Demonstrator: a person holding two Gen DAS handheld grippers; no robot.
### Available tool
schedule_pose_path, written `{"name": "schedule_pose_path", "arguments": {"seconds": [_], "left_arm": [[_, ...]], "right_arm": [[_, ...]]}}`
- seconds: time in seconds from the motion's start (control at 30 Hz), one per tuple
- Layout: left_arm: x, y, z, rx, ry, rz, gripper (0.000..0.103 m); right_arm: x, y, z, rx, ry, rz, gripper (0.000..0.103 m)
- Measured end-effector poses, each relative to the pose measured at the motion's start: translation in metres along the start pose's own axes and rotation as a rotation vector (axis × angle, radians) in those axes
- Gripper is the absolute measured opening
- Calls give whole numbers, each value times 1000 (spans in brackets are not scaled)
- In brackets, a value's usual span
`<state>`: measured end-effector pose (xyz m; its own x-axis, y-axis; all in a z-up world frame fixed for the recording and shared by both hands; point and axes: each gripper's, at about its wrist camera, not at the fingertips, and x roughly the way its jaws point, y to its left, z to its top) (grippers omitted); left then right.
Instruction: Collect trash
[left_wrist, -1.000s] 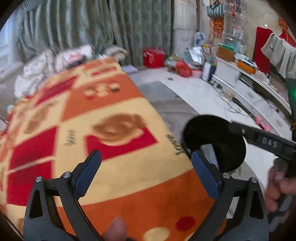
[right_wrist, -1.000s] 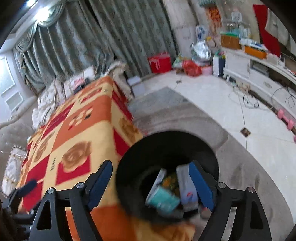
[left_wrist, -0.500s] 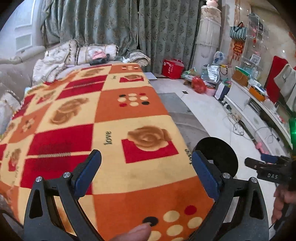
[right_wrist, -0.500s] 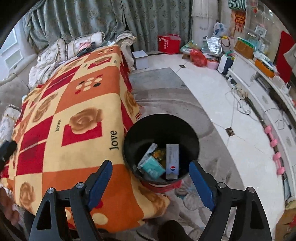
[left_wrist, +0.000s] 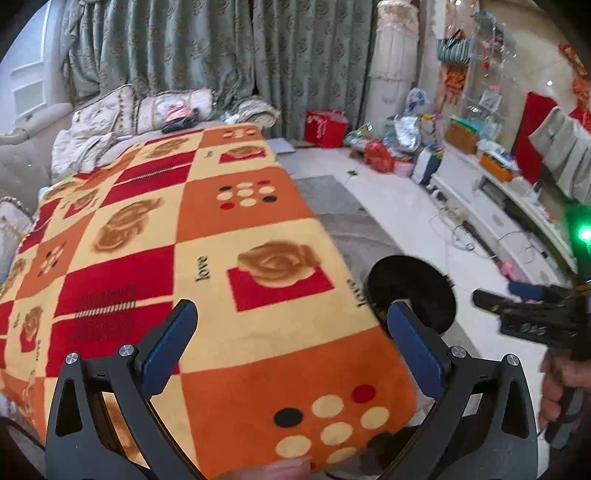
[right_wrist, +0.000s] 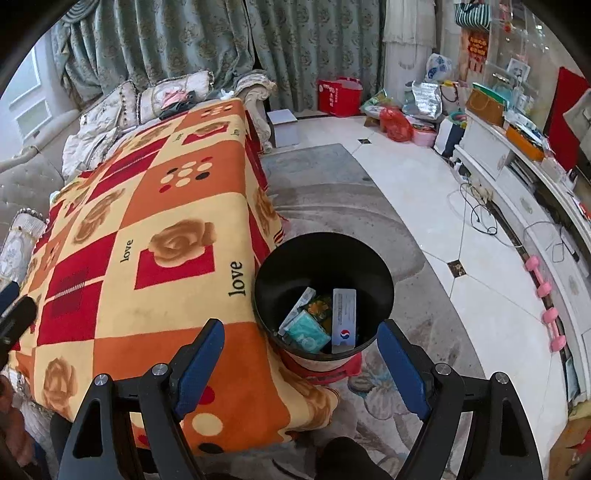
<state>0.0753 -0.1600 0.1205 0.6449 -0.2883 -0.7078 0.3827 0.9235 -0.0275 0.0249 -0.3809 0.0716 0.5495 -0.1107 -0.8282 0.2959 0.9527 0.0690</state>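
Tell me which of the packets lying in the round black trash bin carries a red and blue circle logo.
The long white flat box at the right inside the round black trash bin. The teal packet beside it shows no such logo.

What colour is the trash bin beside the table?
Black, inside and at the rim, with packets lying in it. It shows best in the right wrist view.

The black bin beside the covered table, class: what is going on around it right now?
A person holds a two-finger gripper in each hand above a table covered by an orange and red patterned blanket. The black bin stands on the floor at the table's edge and holds several packets and wrappers. The right gripper hangs over the bin, open and empty. The left gripper is over the blanket, its jaws opening with nothing between them. No trash shows on the blanket.
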Motion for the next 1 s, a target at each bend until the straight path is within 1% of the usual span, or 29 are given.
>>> {"name": "schedule_pose_path", "arguments": {"seconds": [0.1, 0.27, 0.43, 0.53, 0.83, 1.0], "left_arm": [[7, -2, -5, 12, 15, 57, 102], [21, -1, -15, 1, 57, 69, 102], [27, 3, -15, -26, 80, 46, 102], [29, 2, -13, -28, 83, 50, 102], [35, -2, -11, -32, 105, 26, 102], [35, -1, -12, -45, 89, 19, 102]], "right_arm": [[0, 2, 0, -7, 0, -2, 83], [3, 5, -2, -7, 7, 3, 83], [5, 10, -2, -23, 11, 10, 83], [5, 11, -2, -22, 11, 14, 83], [9, 12, -2, -15, 26, 14, 83], [13, 12, -5, -15, 34, 19, 83]]}}
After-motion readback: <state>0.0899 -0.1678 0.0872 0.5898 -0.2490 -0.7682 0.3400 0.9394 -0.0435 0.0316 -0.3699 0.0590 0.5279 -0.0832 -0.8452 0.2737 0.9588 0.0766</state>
